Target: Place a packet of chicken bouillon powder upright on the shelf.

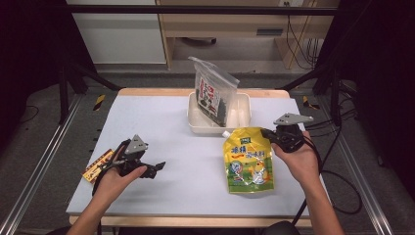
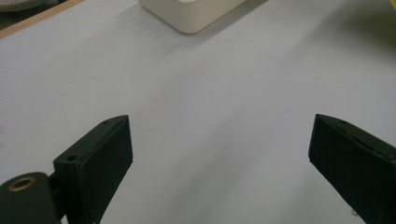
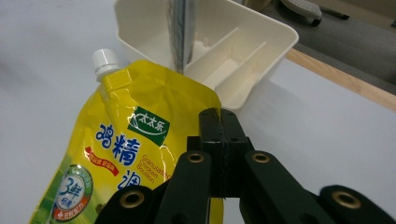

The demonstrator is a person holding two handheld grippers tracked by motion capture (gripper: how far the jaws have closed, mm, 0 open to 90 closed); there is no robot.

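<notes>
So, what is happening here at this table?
A person works with a gripper in each hand. The right gripper is shut on the top edge of a yellow bouillon pouch, near the cream divided tray, where a clear bag of dark food stands. The left gripper is open above the bare white table, holding nothing.

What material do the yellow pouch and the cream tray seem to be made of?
Yellow pouch: likely flexible plastic film, glossy, with creases, glare and a white screw cap. Cream tray: probably rigid moulded plastic, smooth and rather matte, with thin even walls and dividers.
</notes>
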